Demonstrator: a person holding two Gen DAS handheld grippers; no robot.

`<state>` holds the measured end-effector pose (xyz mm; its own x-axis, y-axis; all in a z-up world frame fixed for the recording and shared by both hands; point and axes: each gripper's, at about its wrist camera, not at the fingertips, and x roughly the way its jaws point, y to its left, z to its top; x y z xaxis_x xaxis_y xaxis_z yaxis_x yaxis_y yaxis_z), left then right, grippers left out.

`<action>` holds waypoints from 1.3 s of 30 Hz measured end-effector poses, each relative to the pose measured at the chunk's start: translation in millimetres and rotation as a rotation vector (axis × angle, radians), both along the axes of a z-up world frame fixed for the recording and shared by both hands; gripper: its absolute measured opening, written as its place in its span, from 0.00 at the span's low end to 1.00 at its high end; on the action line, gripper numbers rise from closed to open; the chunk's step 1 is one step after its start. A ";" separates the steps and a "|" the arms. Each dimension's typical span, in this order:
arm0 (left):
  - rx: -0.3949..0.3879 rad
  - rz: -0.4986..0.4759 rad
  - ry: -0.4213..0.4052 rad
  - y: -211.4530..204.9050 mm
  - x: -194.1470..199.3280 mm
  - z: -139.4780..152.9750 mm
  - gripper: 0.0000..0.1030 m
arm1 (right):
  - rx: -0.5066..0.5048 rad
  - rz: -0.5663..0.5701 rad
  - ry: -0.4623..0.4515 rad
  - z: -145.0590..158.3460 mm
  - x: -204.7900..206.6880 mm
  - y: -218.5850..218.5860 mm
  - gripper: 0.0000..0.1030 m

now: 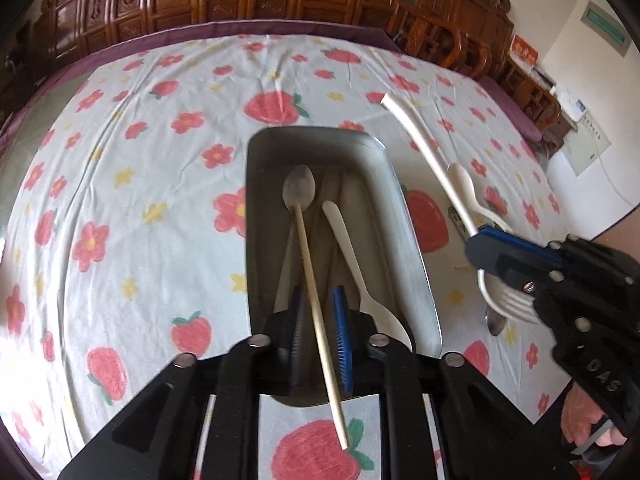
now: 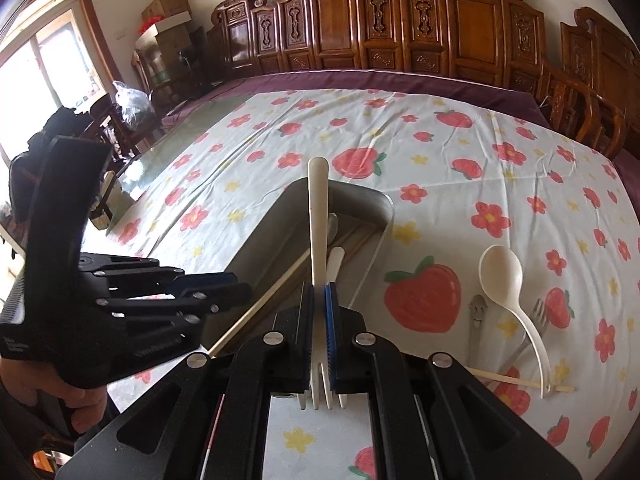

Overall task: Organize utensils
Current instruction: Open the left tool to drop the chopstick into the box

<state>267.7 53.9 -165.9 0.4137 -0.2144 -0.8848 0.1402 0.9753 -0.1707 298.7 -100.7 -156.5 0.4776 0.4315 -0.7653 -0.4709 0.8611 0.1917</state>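
A metal tray [image 1: 412, 240] lies on the strawberry tablecloth; it also shows in the right wrist view [image 2: 376, 208]. In it lie a wooden-handled metal spoon [image 1: 298, 192], a white plastic spoon [image 1: 352, 256] and chopsticks. My left gripper [image 1: 320, 332] is open, its fingers on either side of the wooden handle [image 1: 324, 344], above the tray's near end. My right gripper [image 2: 319, 312] is shut on a white plastic fork [image 2: 318, 208], tines toward the camera, handle pointing over the tray. It shows in the left wrist view [image 1: 504, 256] right of the tray.
On the cloth right of the tray lie a cream spoon [image 2: 502, 272], a small metal spoon with a smiley face [image 2: 476, 312], a metal fork [image 2: 538, 316] and a chopstick [image 2: 520, 380]. Carved wooden chairs [image 2: 400, 20] line the far side of the table.
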 end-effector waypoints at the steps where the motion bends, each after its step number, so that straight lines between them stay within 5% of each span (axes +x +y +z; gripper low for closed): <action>1: 0.007 -0.007 0.006 -3.2 1.0 -2.1 0.14 | 0.000 -0.004 -0.001 0.5 0.1 -2.8 0.07; 9: 0.046 -0.034 0.086 -13.4 8.6 -21.3 0.14 | 0.010 -0.021 -0.002 -0.6 0.9 -15.1 0.07; 12: 0.048 -0.038 0.105 -13.7 12.0 -26.4 0.07 | 0.011 -0.024 -0.001 -1.0 1.1 -16.7 0.07; 39: 0.013 0.025 -0.053 15.2 24.1 9.8 0.11 | 0.051 0.006 0.066 -22.8 29.1 17.9 0.07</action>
